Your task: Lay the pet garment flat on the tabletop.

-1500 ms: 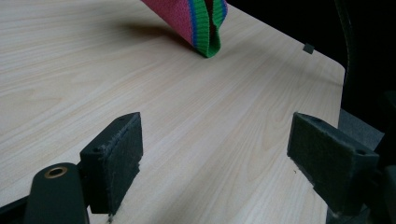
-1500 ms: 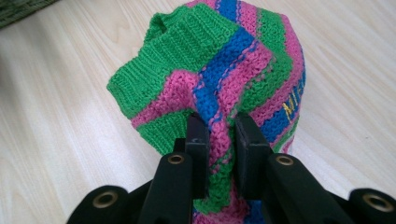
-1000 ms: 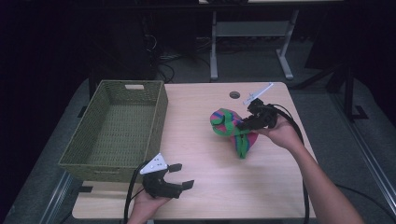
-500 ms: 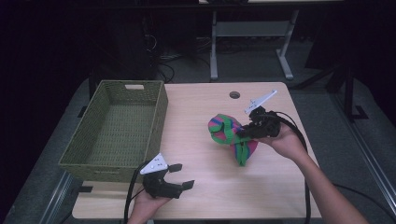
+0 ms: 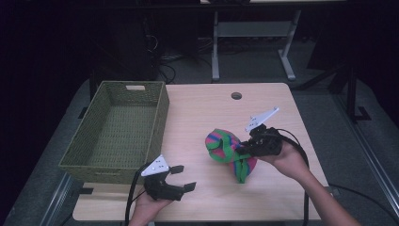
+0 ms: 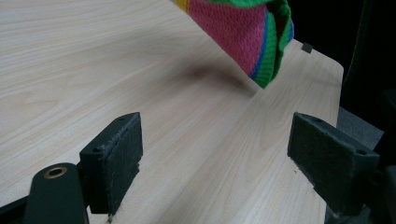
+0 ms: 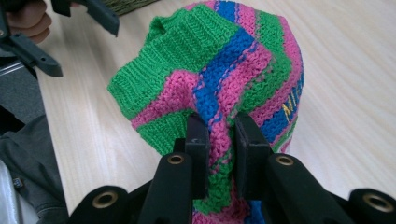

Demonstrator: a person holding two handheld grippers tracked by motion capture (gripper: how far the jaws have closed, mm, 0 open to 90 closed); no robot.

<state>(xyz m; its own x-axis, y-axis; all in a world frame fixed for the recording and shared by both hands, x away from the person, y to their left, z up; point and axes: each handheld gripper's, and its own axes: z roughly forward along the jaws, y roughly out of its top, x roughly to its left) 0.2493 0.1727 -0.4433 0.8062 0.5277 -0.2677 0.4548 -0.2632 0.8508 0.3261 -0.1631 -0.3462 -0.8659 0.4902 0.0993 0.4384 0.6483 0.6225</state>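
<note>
High view. Right gripper [image 5: 241, 149] sits at about 4 o'clock from the surface's [image 5: 207, 108] centre, jaws clamped on a bunched knit hat [image 5: 229, 149] striped green, pink and blue. The bulk of the hat hangs off the jaws toward 9 o'clock and a tail droops toward 6 o'clock; whether that tail touches the surface I cannot tell. The pinch on a fold, rather than around the whole hat, looks chosen so the soft cloth can be carried in one bundle. Woven basket [image 5: 117, 132] stands at 9 o'clock, empty, well apart from the hat; probably the destination. Left gripper [image 5: 181, 178] waits at 7 o'clock near the front edge, jaws apart, nothing between them, just in front of the basket's near corner.

Left gripper view. Jaws stand wide apart over bare wood. Their pads [image 6: 119, 156] are clear of everything. A corner of the hat [image 6: 243, 32] hangs in at 1 o'clock, casting a shadow beneath, which suggests that part is off the surface. Likely held ready to take a second hold or steady the cloth.

Right gripper view. Jaws nearly together, squeezing a ridge of knit at 6 o'clock; the hat [image 7: 219, 74] balloons above them, ribbed green brim at 10 o'clock. Yellow lettering at 3 o'clock, unreadable. The left gripper [image 7: 65, 32] shows at 10 o'clock.
</note>
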